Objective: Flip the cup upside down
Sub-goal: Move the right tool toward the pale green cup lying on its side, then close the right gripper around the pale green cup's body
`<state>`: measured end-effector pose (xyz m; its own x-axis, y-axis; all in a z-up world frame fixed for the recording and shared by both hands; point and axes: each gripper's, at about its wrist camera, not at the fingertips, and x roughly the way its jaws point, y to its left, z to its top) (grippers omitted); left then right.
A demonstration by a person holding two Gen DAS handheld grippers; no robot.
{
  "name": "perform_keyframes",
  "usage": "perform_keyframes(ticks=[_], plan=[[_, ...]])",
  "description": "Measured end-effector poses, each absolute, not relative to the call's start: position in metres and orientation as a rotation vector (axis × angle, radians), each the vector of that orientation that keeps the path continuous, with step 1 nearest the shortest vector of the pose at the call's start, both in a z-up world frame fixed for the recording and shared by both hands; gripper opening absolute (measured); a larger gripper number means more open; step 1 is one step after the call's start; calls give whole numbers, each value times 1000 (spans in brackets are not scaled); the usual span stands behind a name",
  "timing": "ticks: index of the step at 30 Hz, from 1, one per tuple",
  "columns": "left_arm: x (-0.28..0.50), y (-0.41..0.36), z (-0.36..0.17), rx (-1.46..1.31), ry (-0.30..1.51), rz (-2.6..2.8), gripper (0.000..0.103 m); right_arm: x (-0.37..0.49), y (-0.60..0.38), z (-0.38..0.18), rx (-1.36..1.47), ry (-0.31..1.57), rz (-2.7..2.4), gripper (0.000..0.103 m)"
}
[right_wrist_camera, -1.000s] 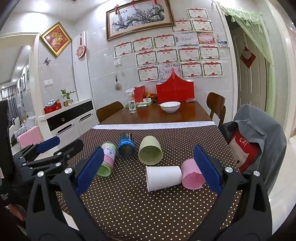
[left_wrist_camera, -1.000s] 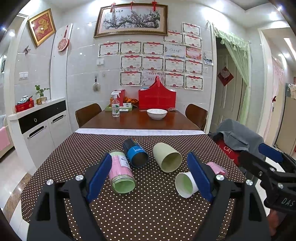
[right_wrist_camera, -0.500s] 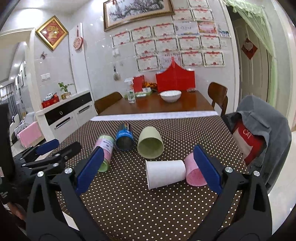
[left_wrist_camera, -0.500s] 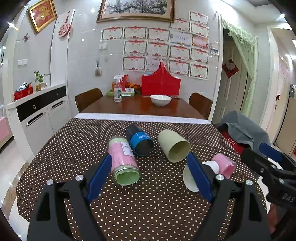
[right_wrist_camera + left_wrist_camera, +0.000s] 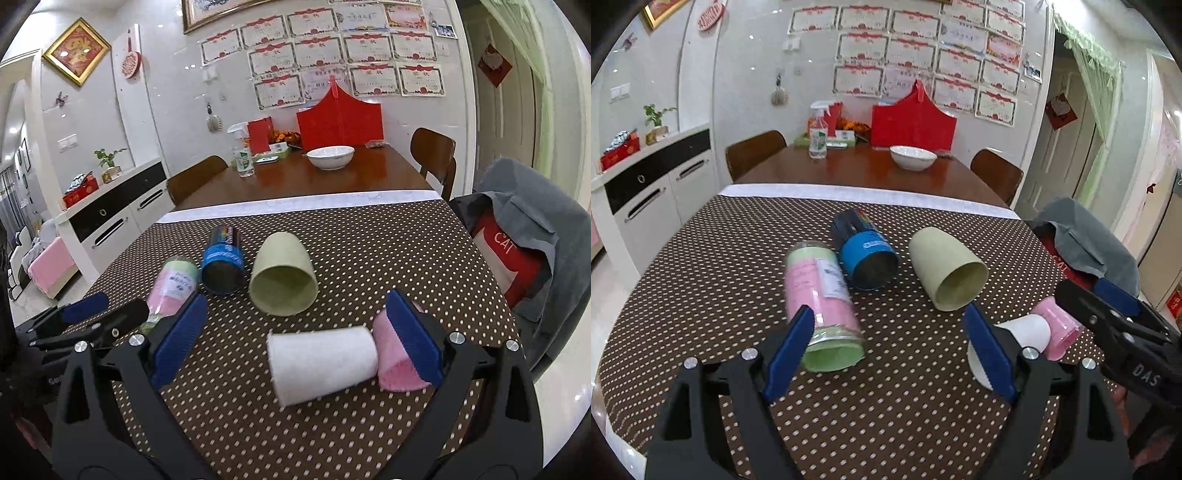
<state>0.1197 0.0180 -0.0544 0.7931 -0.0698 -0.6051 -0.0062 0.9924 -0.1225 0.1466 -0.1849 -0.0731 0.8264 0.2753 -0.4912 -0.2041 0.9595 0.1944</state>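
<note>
Right wrist view: fuzzy white cup (image 5: pixel 320 363) is lying sideways lower center, mouth pointing left; both the right gripper (image 5: pixel 299 341) and left gripper (image 5: pixel 892 354) are gaping wide, holding nothing.

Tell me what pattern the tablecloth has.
Dark brown tablecloth with small pale polka dots, clearest in the right wrist view.

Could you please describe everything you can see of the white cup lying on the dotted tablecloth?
The white cup is plain, matte and slightly tapered, probably paper or plastic. It lies on its side on the brown dotted tablecloth, wide rim leftward, base against the pink cup. It sits between the open right claw's fingers, ungripped.
</note>
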Motion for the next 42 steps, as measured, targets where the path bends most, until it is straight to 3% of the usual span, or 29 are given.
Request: perform_keyframes(ticks=[23, 42], plan=[[266, -23, -53, -334, 892, -144, 82, 276, -233, -60, 136, 713, 260, 95], [337, -38, -136, -454, 1166, -18, 82, 316, -248, -102, 206, 869, 293, 95]])
